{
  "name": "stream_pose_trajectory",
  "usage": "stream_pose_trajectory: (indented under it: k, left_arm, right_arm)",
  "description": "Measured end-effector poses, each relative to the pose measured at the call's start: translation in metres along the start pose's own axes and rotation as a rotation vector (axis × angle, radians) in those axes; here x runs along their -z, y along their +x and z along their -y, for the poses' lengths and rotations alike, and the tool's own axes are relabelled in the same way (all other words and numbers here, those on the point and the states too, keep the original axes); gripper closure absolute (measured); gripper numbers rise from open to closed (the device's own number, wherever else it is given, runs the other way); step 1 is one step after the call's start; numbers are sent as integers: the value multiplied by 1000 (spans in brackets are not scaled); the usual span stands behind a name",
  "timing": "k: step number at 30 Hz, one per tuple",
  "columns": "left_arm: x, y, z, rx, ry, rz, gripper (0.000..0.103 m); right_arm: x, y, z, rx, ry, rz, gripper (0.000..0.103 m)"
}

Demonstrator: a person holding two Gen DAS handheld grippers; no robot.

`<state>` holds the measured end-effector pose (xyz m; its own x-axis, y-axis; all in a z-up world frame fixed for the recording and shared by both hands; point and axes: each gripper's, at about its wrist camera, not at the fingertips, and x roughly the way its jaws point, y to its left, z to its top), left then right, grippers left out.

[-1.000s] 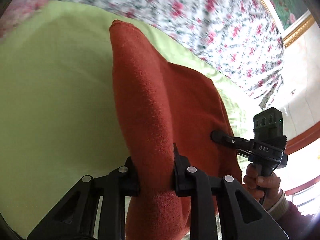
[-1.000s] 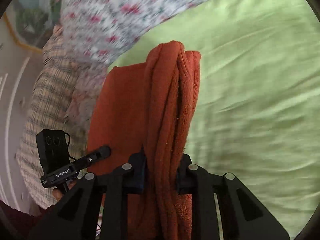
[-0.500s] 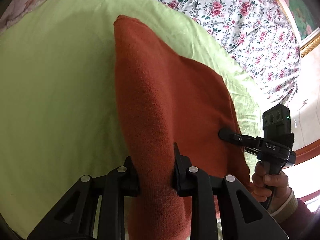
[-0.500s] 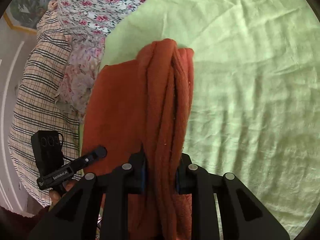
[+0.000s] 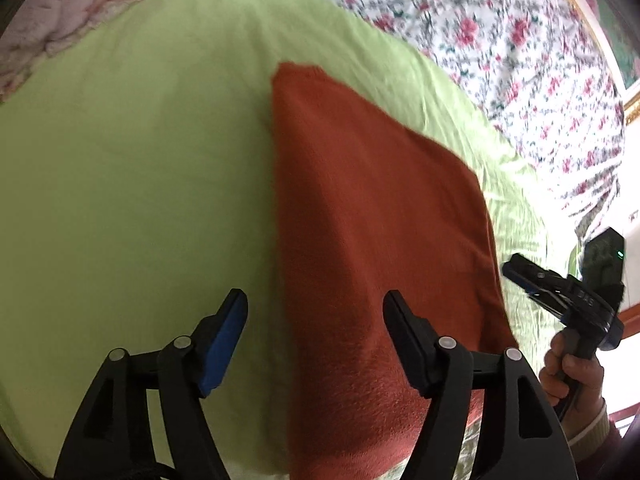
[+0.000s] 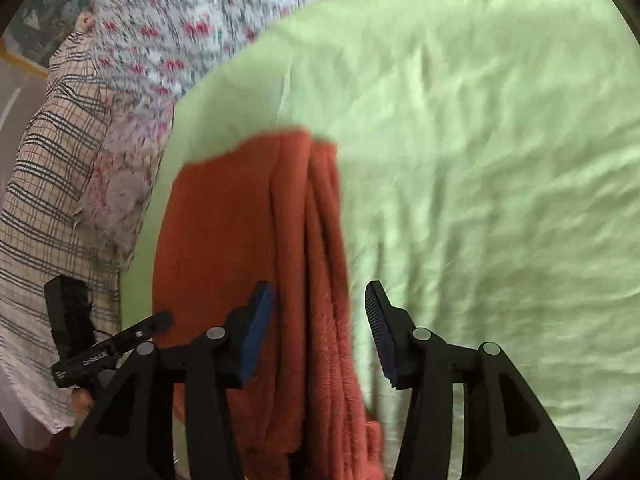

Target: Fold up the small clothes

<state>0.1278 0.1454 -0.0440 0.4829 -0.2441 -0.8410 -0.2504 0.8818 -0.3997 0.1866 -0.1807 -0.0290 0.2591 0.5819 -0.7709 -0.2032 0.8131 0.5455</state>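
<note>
Bed, green sheet point(image 5: 132, 184) — covered most of both views, lightly creased toward 3 o'clock in the right wrist view. Floral quilt point(image 5: 520, 60) bunched along the far edge, 12 to 2 o'clock in the left wrist view; a checked cloth point(image 6: 48, 184) lay at 9 o'clock in the right wrist view.

Rust-red garment point(image 5: 372, 232) lay flat on the sheet, a neat oblong running from 12 o'clock down to 6 o'clock in the left wrist view. In the right wrist view its near long edge point(image 6: 324, 280) showed several stacked layers, so it looked folded more than once. No sleeve or loose flap showed.

Left gripper point(image 5: 316, 312): jaws spread wide, one over bare sheet and one over the cloth, gripping nothing. Right gripper point(image 6: 320, 312): jaws likewise parted, straddling the layered edge without pinching it. Whether either tip touched the fabric could not be told.

Judgement: this piece appeared done — folded, laid down, let go. Left, as far as shown: perhaps a smoothing pass or setting it aside. No other small clothes waiting were visible.
</note>
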Motion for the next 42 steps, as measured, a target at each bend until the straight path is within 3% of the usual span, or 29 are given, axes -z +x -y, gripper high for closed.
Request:
stream_pose_trajectory:
  k: [2,5,11,16,21,24,25,27,30,32,37,42]
  left_arm:
    - [-2,-6,-2,-6,-4,13,32]
    - [-3,-5,-1,-25,3,18,32]
    - [-3,1,7,-21,12,8,32]
    - [-3,6,10,-20,9,0,32]
    - [-3,11,10,-22,0,-15,32]
    - [-3,13,9,-27,-4,-23,32]
    - [-3,13,9,-27,-8,-27,32]
    - [-5,11,9,-24,-13,-26,32]
    - [-10,9,12,-17,-1,-19,31]
    - [-14,13,14,-15,0,-28,30]
    - [-30,33,17,-27,7,-58,30]
    - [-67,61,6,33,-71,-86,31]
  right_arm:
    - [-4,-13,-9,17,-38,54,54]
    - [-8,-9,-26,7,-89,42,67]
    - [-6,23,-27,72,-75,-31,68]
    - [-6,19,-38,100,-127,-6,70]
    - [-8,26,-38,80,-129,-33,71]
    - [-8,32,-39,76,-131,-40,82]
    - [-8,33,-42,78,-141,-39,92]
    - [-8,31,-49,75,-168,-34,92]
    - [-15,0,-57,-14,-170,35,93]
    - [-18,-18,-51,-21,-159,58,93]
    - [-12,6,-8,21,-61,-18,93]
    - [-9,22,6,-20,-1,-31,93]
